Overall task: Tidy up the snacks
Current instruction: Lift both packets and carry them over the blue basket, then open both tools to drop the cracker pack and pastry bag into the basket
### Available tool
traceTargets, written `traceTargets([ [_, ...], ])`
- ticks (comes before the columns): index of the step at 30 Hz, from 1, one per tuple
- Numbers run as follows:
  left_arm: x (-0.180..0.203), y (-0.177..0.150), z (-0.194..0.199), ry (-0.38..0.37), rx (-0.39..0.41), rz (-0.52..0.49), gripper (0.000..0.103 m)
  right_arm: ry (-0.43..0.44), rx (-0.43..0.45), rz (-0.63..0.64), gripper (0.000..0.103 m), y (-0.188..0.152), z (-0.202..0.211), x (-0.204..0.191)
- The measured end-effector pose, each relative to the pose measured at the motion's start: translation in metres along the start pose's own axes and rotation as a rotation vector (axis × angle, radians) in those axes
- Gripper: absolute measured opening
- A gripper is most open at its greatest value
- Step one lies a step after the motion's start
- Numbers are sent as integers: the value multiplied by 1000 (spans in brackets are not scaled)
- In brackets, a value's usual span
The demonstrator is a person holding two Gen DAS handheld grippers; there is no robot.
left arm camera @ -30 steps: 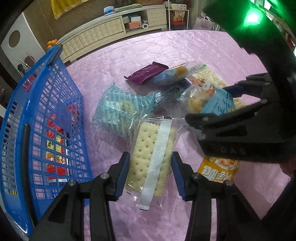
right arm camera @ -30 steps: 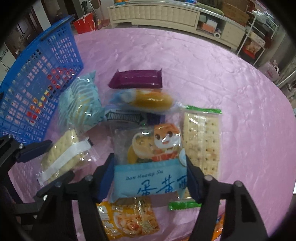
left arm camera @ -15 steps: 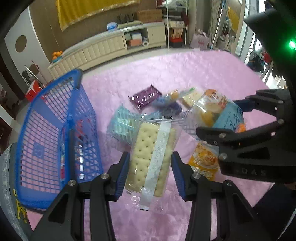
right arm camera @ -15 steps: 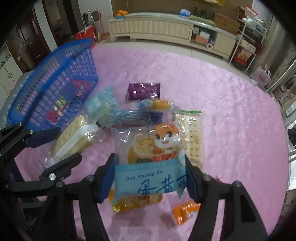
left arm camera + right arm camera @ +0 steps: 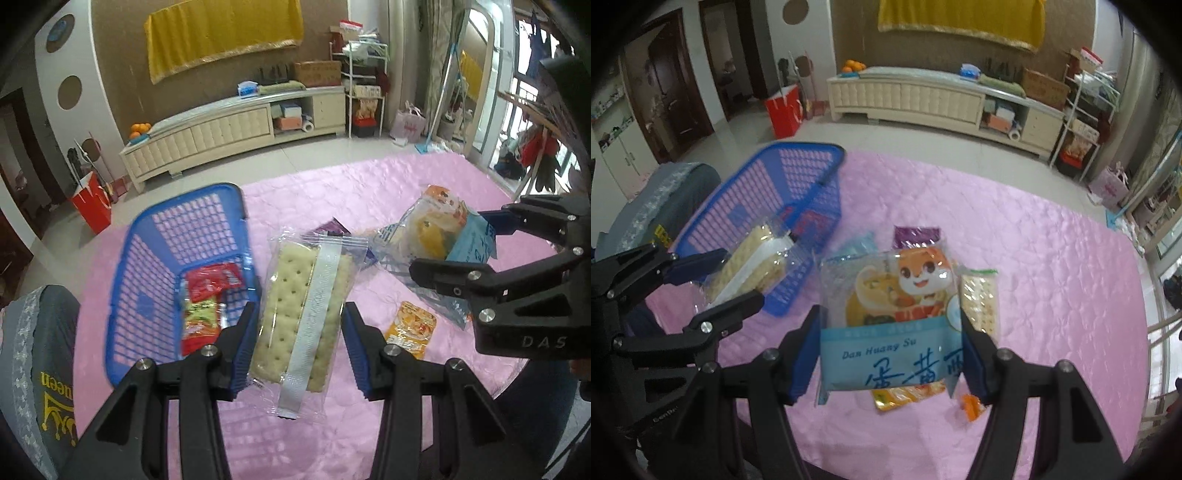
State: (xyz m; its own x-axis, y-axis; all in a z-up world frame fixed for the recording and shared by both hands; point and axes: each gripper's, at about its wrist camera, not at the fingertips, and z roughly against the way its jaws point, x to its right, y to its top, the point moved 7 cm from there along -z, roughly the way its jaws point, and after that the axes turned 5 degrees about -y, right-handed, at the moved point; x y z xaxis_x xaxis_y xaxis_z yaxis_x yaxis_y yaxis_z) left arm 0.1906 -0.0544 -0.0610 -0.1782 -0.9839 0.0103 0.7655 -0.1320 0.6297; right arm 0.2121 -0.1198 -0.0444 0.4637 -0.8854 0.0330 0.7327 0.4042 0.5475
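My left gripper [image 5: 301, 343] is shut on a clear cracker pack [image 5: 303, 306] with a white band, held high above the table beside the blue basket [image 5: 155, 280]. The basket holds red and green snack packs [image 5: 205, 299]. My right gripper [image 5: 890, 350] is shut on a blue egg-yolk pastry bag [image 5: 890, 325] with an orange cartoon fox, also held above the table. The right gripper and its bag show in the left wrist view [image 5: 443, 236]. The left gripper and its crackers show in the right wrist view [image 5: 753, 262], near the basket [image 5: 783, 206].
On the pink tablecloth [image 5: 1052, 277] lie a purple pack [image 5: 916, 234], a second cracker pack [image 5: 980, 299], a yellow pack [image 5: 410, 328], a small orange pack [image 5: 971, 406] and a light blue pack [image 5: 857, 243]. A grey chair back [image 5: 40, 350] stands left of the table.
Both grippers have risen well above the table with their packs held fast. The view now takes in the whole basket and the room behind.
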Motion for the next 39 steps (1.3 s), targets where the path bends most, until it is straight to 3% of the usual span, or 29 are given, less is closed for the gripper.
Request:
traceTargets([
  [8, -49, 7, 31, 8, 23, 31, 43, 54, 41, 36, 71, 33, 5, -38],
  [16, -105, 23, 38, 77, 20, 39, 43, 97, 49, 48, 71, 69, -12, -64],
  [29, -163, 30, -12, 81, -50, 112, 43, 117, 3, 137, 71, 105, -60, -100],
  [39, -189, 37, -57, 63, -119, 136, 43, 69, -48, 182, 72, 119, -103, -107],
])
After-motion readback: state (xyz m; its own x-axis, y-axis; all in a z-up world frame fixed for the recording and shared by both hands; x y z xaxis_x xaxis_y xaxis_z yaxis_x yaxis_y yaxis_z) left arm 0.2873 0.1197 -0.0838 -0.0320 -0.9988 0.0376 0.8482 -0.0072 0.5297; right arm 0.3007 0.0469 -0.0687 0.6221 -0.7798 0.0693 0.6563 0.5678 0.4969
